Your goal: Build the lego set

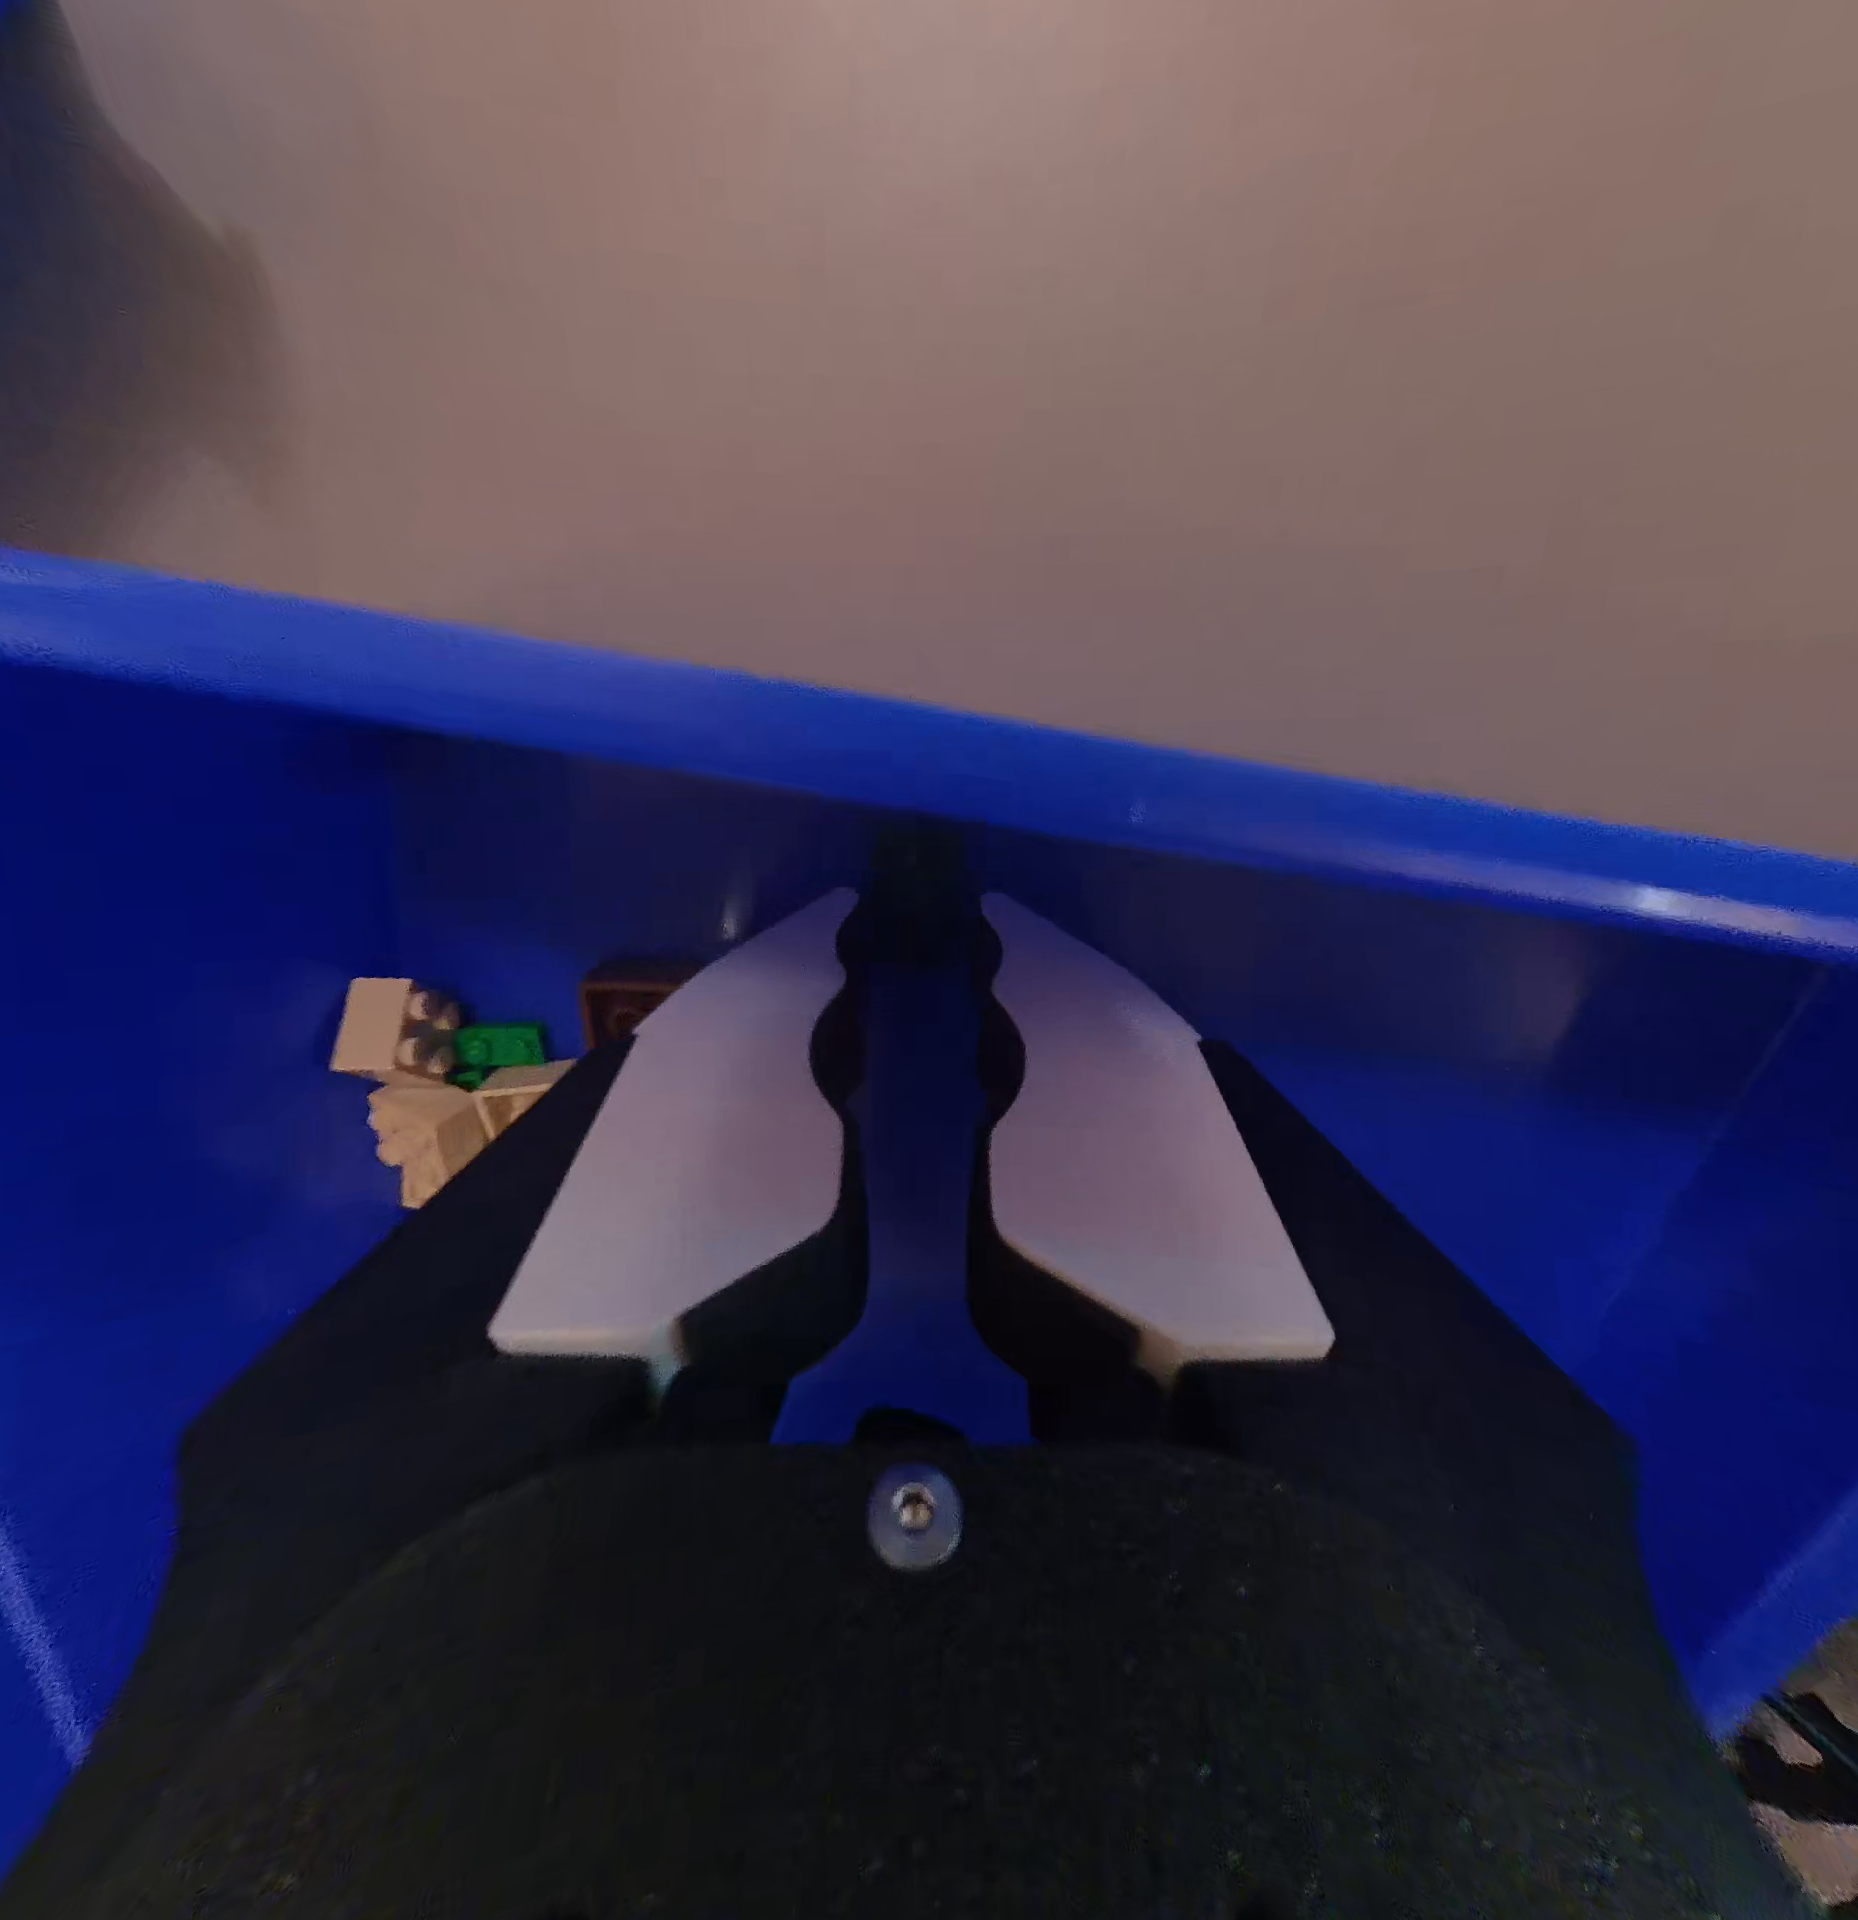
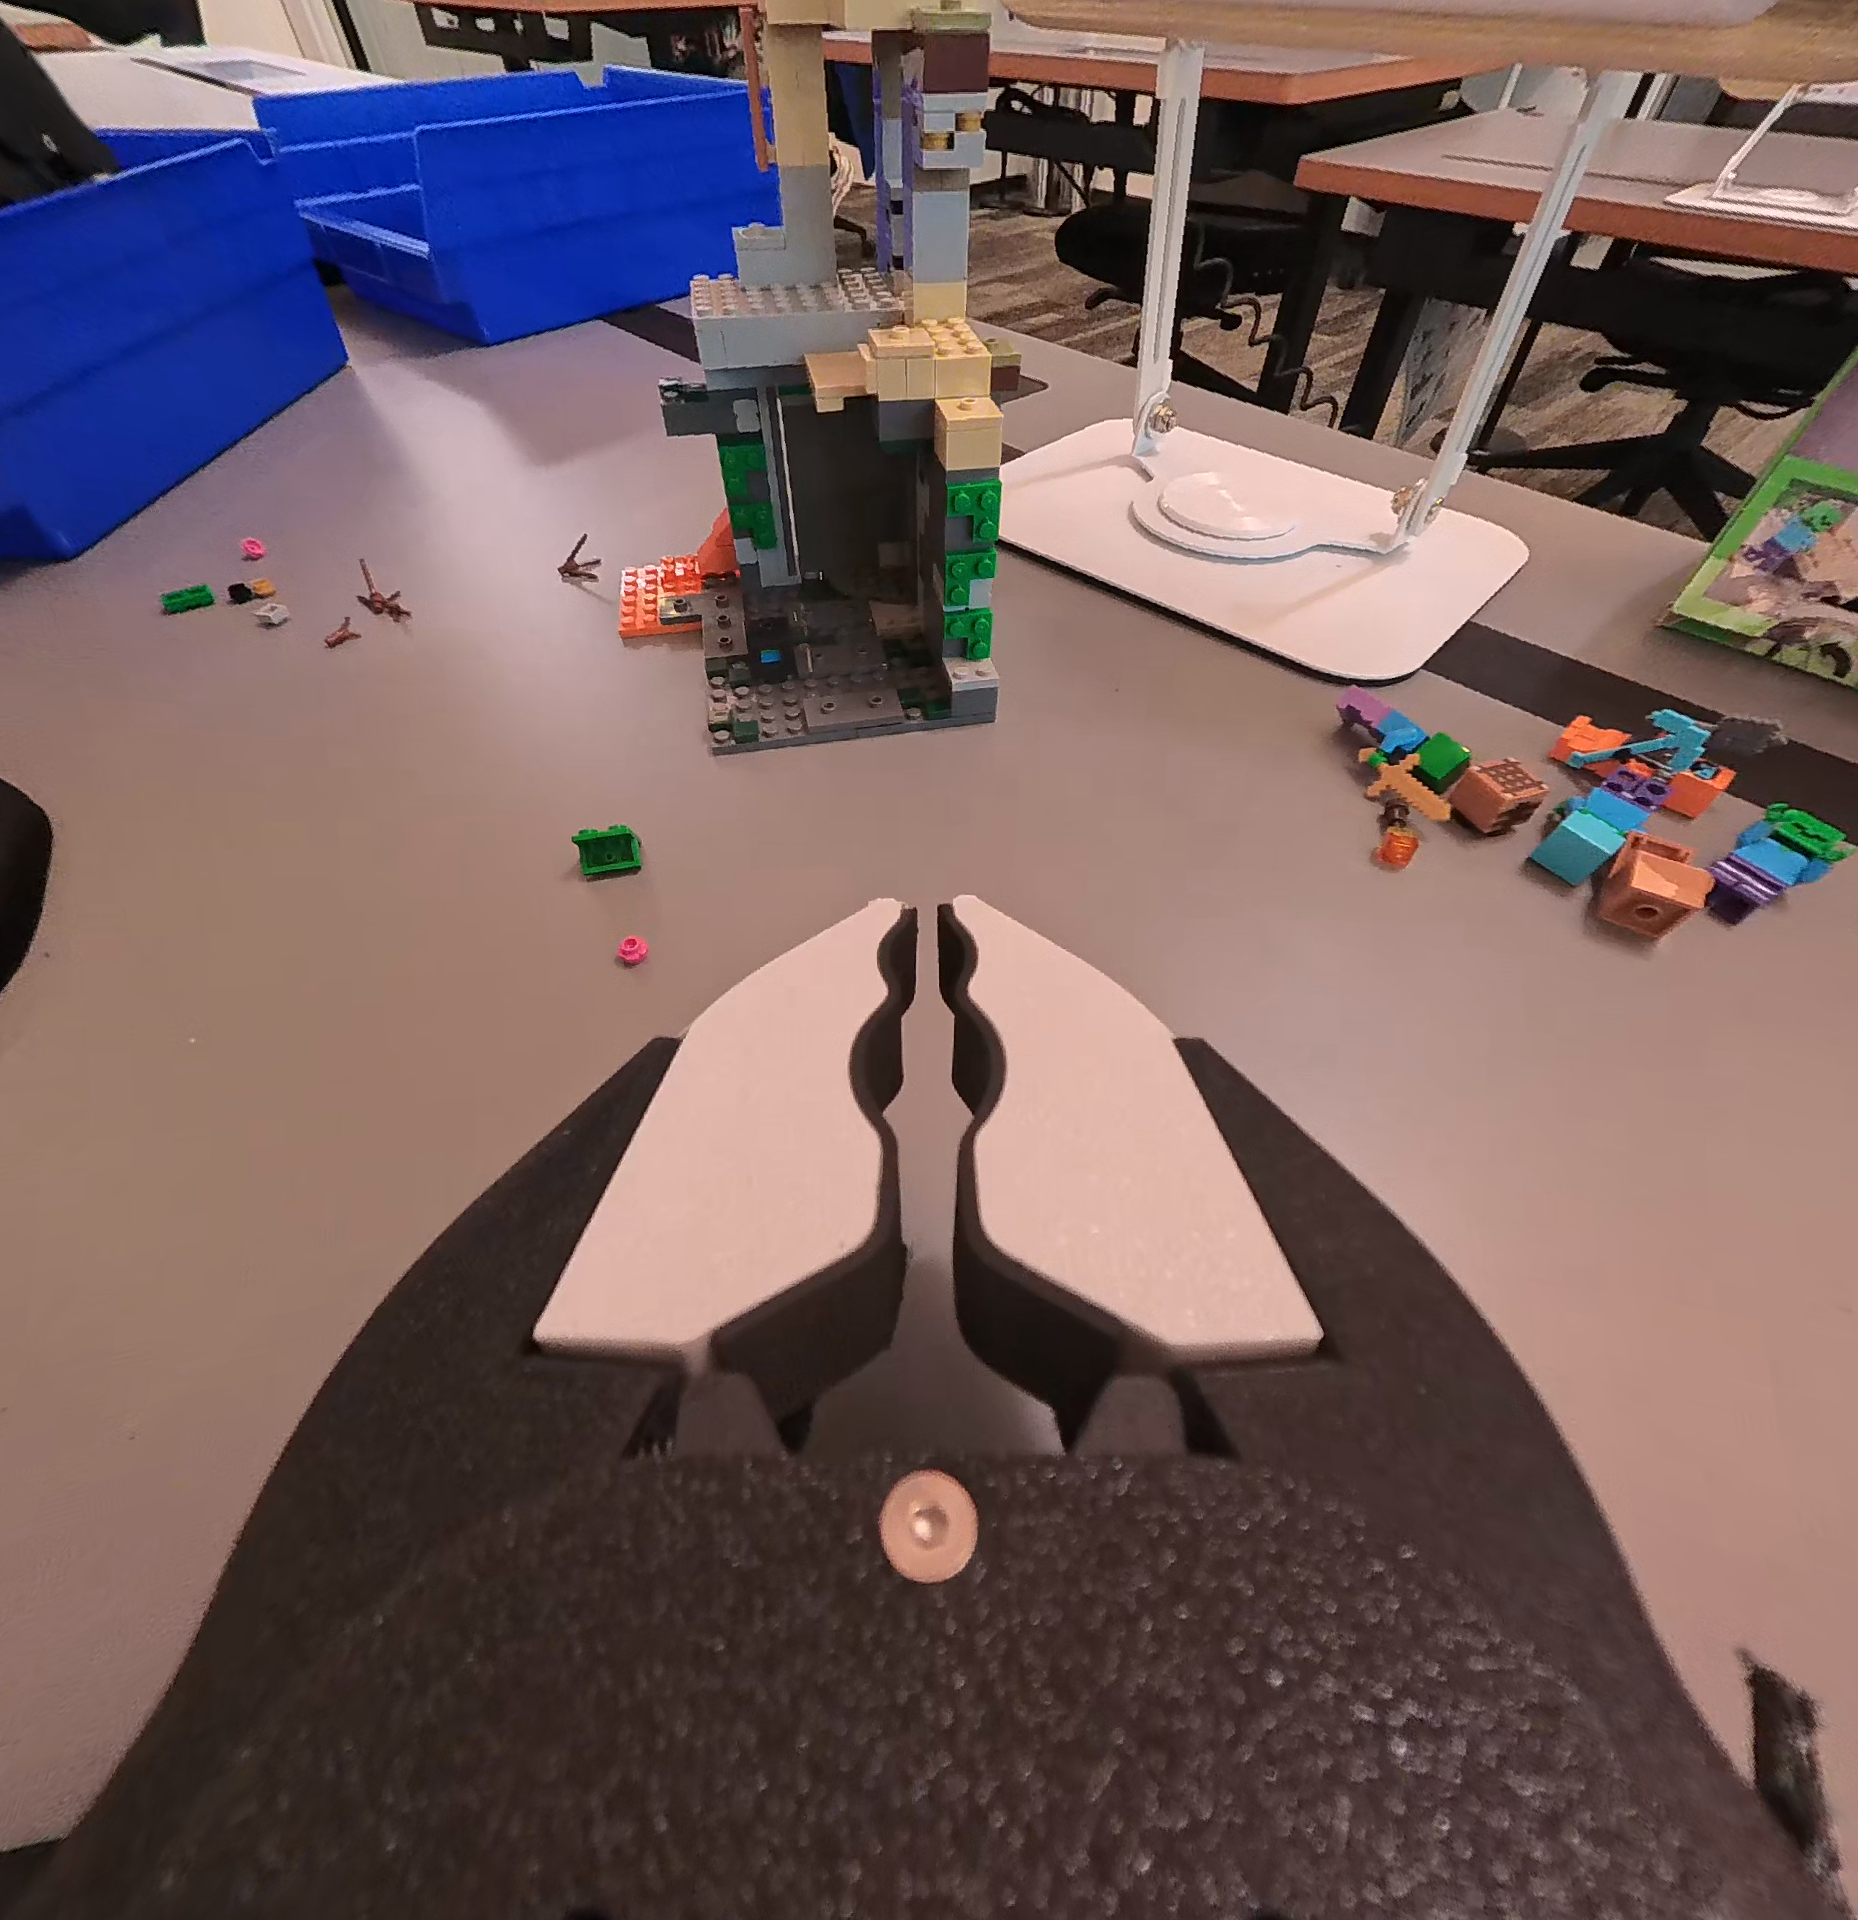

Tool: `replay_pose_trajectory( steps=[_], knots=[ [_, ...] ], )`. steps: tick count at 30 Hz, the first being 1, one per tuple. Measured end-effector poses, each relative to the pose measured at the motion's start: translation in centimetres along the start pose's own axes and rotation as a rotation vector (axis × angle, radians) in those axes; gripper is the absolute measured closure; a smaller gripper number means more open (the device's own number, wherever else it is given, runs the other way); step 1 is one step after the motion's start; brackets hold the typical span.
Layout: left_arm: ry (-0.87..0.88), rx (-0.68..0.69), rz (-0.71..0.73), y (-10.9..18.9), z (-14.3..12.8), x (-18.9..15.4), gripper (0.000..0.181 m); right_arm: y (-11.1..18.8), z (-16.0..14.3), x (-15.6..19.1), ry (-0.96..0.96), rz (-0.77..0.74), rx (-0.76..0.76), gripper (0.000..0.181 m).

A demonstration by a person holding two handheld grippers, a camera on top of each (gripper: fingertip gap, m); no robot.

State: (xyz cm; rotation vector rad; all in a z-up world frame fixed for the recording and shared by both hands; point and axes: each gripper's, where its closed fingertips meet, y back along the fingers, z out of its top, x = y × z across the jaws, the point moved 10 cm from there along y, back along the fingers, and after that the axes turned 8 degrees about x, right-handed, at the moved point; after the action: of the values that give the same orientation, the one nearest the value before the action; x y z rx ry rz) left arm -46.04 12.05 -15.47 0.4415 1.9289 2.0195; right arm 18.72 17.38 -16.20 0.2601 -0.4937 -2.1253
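Observation:
My left gripper [image 1: 920,914] reaches down into a blue bin [image 1: 904,738]. Its jaws stand a little apart, with a small dark piece [image 1: 917,883] filling the gap between the tips; it is blurred. Tan, green and brown loose bricks [image 1: 437,1060] lie in the bin to the left of the fingers. My right gripper [image 2: 927,912] hovers over the grey table, shut and empty. The partly built lego model [image 2: 847,499] stands upright ahead of it. A green brick [image 2: 606,850] and a pink stud [image 2: 632,949] lie just left of its tips.
Blue bins [image 2: 530,197] stand at the back left, with small loose pieces [image 2: 270,597] in front of them. A white stand [image 2: 1268,561] sits right of the model. A pile of coloured bricks and figures [image 2: 1590,810] and a green box [image 2: 1798,582] lie at the right. There is about 60 cm between the tips of the two grippers. It is some 10 cm from my right tips to the pink stud [image 2: 632,949].

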Motion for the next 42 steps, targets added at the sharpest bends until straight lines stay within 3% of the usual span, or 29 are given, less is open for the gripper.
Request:
replay_pose_trajectory(
  steps=[10, 14, 20, 23, 27, 31, 37, 42],
  knots=[
    [-0.046, -0.004, -0.027, 0.2, -0.7, -1.5, 0.164, 0.0, 0.0, 0.0, -0.001, 0.006, -0.002, 0.178],
    [-0.051, -0.071, -0.009, 1.0, -1.4, -2.3, 0.164, 0.1, 0.0, -0.1, -0.003, 0.008, -0.003, 0.178],
    [-0.04, -0.37, 0.113, 6.2, -1.6, -5.2, 0.165, 0.1, 0.0, 0.0, -0.004, 0.008, -0.005, 0.178],
    [-0.104, -0.59, 0.134, 9.8, -1.0, -8.9, 0.165, 0.1, 0.0, 0.1, 0.003, 0.008, -0.008, 0.178],
    [-0.201, -0.752, 0.164, 12.8, 0.4, -14.4, 0.166, 0.2, 0.1, 0.4, 0.016, 0.011, -0.015, 0.178],
    [-0.333, -0.922, -0.004, 13.2, 2.9, -20.7, 0.166, 0.5, 0.7, 0.9, 0.034, 0.024, -0.047, 0.178],
    [-0.495, -1.165, -0.552, 9.0, 8.6, -29.9, 0.166, 1.7, 3.9, 4.1, 0.058, 0.227, -0.189, 0.175],
    [-0.527, -1.284, -0.956, 6.2, 12.9, -34.0, 0.166, 2.6, 6.9, 8.1, 0.089, 0.415, -0.257, 0.167]
  ],
)
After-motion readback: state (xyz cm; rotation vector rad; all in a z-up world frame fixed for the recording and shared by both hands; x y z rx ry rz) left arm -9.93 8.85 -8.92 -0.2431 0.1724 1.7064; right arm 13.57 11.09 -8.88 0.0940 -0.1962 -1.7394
